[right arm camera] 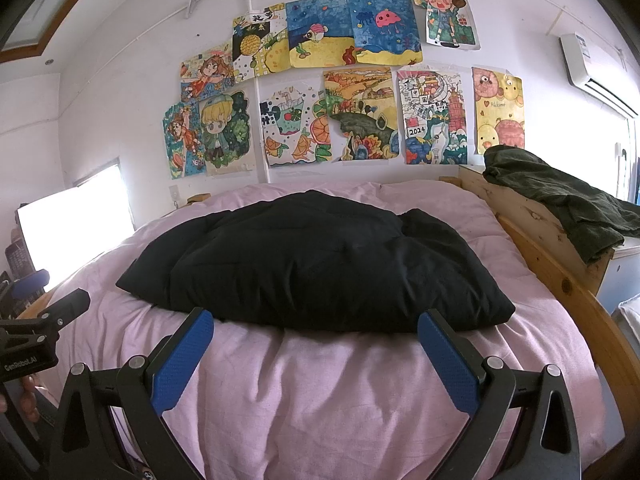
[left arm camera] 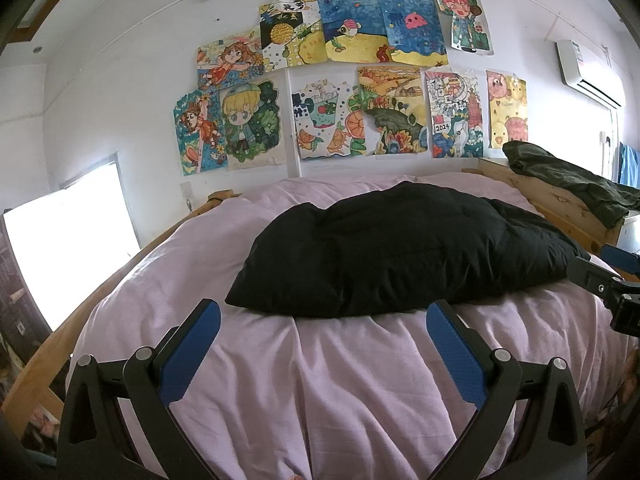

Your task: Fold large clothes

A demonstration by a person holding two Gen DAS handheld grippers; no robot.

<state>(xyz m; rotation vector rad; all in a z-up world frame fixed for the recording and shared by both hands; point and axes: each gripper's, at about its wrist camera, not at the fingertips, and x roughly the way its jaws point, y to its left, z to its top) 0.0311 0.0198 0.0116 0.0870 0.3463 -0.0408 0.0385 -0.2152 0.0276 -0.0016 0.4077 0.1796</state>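
The black coat is lying crosswise on the bed, just ahead of both grippers; left gripper and right gripper are gaping wide, each seeming equally near.

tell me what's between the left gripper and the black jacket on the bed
Only bare, wrinkled pink bedcover. In the left wrist view the open left gripper hovers short of the black jacket, with nothing else lying on that stretch.

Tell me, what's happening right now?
Left gripper open, right gripper open, both empty. Black padded garment bundled on pink bedding. Nothing in the way.
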